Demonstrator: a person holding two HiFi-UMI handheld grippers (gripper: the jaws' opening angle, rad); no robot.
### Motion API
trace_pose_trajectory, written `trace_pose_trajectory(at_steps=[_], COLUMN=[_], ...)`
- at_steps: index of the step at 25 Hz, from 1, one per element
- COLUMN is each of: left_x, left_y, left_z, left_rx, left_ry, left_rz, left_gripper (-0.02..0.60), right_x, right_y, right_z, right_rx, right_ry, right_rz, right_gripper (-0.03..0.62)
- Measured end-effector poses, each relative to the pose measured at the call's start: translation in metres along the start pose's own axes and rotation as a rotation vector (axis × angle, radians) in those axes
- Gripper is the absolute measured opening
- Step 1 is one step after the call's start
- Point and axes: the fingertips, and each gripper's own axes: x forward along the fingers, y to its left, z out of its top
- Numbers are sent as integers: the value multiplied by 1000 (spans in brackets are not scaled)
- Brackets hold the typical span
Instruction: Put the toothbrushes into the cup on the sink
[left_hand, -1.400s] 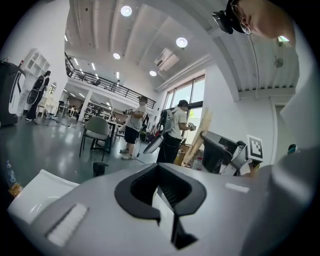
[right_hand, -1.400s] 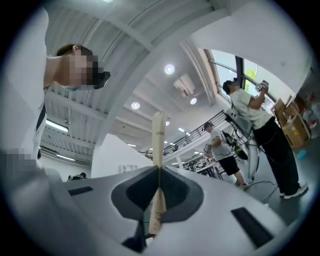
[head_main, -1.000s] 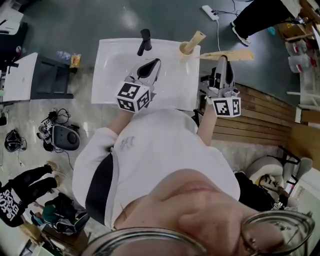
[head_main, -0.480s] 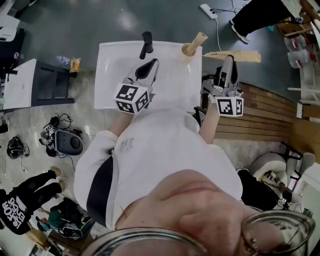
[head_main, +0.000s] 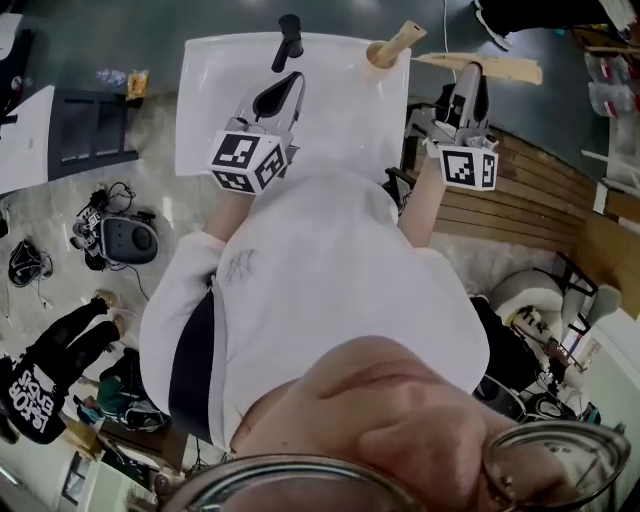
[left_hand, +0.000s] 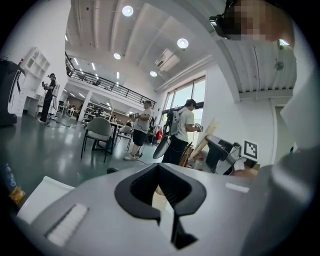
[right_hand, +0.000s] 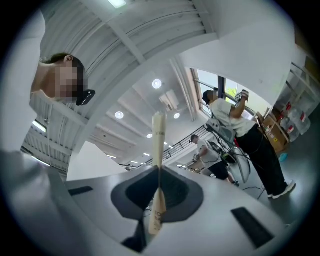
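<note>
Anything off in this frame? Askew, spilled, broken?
Nothing spilled or broken. The cup sits at the sink's back right corner, and the toothbrush in it leans far out over the rim. The right claw grips a second toothbrush crosswise, off the sink's right edge.

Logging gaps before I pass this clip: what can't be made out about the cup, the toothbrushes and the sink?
Inside of the tan cup: head view, too small to count what stands in it.
Print on the pale thin toothbrush clamped in the right gripper: right gripper view, too blurred to read.
Near rim of the white sink: head view, covered by the left gripper and the person's white shirt.
</note>
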Motion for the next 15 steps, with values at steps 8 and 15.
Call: trace_pose_trajectory(at_steps=[8, 15], left_x=[6, 17], left_y=[1, 9], left_z=[-7, -11], left_rx=[-13, -6], left_ry=[32, 71], left_rz=[49, 90], left_gripper=[6, 6], right_x=[13, 21], right_y=[-31, -61], right_z=[-34, -85], right_rx=[-2, 27], right_ry=[91, 184], right_rz=[-9, -12], right_gripper=[15, 15])
